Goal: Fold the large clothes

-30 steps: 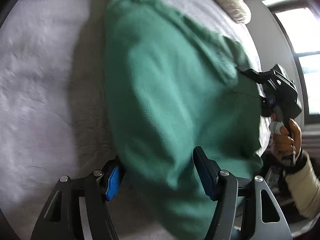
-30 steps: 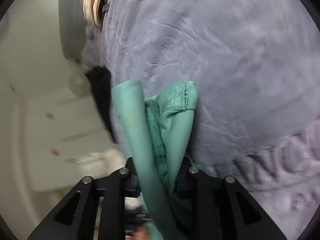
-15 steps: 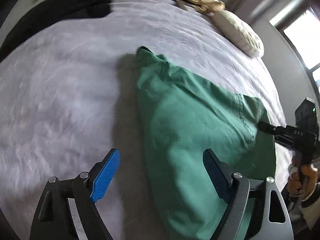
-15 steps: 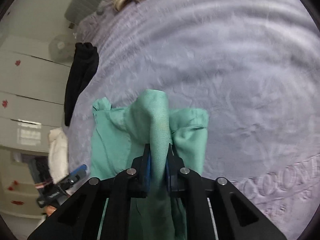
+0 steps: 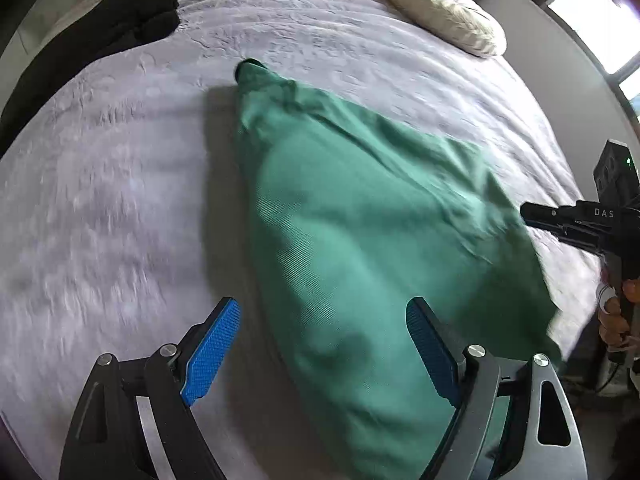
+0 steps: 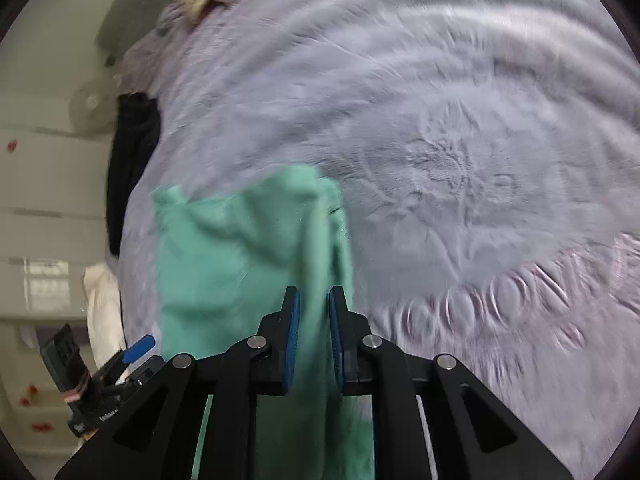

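A green garment (image 5: 360,240) lies bunched on the lavender bed blanket (image 5: 100,200). My left gripper (image 5: 322,308) hovers over its near end, open, its blue pads wide apart and touching no cloth. In the left wrist view my right gripper (image 5: 532,212) reaches in from the right edge at the garment's far side. In the right wrist view the right gripper (image 6: 314,300) has a raised fold of the green garment (image 6: 224,260) between its blue pads; its jaws are opening slightly, with the cloth still pinched. The left gripper (image 6: 132,354) shows at the lower left.
Black clothing (image 5: 120,28) lies at the bed's far left, and a cream pillow (image 5: 444,20) at the head. A person's hand (image 5: 616,312) holds the right gripper's handle. White cabinets (image 6: 40,200) and a fan (image 6: 92,108) stand beyond the bed's edge.
The left jaws spread wide, let go of the green cloth and rose. The right jaws closed onto a fold of the garment and lifted it off the blanket.
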Available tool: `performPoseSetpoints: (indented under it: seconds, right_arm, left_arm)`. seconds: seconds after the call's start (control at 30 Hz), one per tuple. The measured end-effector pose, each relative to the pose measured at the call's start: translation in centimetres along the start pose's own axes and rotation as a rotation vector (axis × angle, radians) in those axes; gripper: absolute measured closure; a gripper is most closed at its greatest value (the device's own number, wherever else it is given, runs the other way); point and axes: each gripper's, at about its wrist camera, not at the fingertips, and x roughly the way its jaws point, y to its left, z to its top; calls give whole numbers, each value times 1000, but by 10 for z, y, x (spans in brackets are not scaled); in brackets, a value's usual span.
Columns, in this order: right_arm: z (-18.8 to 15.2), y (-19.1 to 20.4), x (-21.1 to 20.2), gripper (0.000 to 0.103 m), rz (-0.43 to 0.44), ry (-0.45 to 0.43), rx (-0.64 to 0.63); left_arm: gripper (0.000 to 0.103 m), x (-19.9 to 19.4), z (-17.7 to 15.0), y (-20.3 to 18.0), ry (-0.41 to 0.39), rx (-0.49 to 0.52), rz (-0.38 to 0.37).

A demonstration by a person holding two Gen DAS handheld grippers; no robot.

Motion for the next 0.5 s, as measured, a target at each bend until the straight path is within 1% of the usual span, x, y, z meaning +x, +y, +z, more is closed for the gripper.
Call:
performPoseSetpoints:
  seconds: [0.07,0.1,0.13,0.17,0.2,0.27,0.33,0.4,0.43,0.5]
  right_arm:
    - [-15,18,-12,86,11,9,-54]
    - [-24,25,-19,86,24,17,-82]
    - [-34,32,-24,86,36,30,-110]
    - [-46,38,-30,86,43,48,-137]
    - [-59,45,-33,86,47,70,-163]
    - [-72,54,-32,86,37,102,-188]
    - [-89,53,-30,86,10,141,-202]
    - [-103,49,-22,86,-50,179,-206]
    - [-110,42,-20,86,-90,194,-202]
    - [-119,28,-18,87,-132,210,-180]
  left_arm:
    - [17,-8,-19,-7,15,15,-5]
    - [17,-8,-33,-11,37,20,-2]
    - [17,7,-33,-27,63,20,-2]
    - [17,14,-36,-34,82,23,1]
    - [17,17,-51,-35,103,33,17]
    - [17,16,-68,-34,79,28,31]
    - [17,16,-77,-28,71,-8,30]
    - [17,18,-79,-24,66,-53,21]
    - [17,18,-81,-23,61,-65,20]
    - [17,17,-85,-25,50,-60,31]
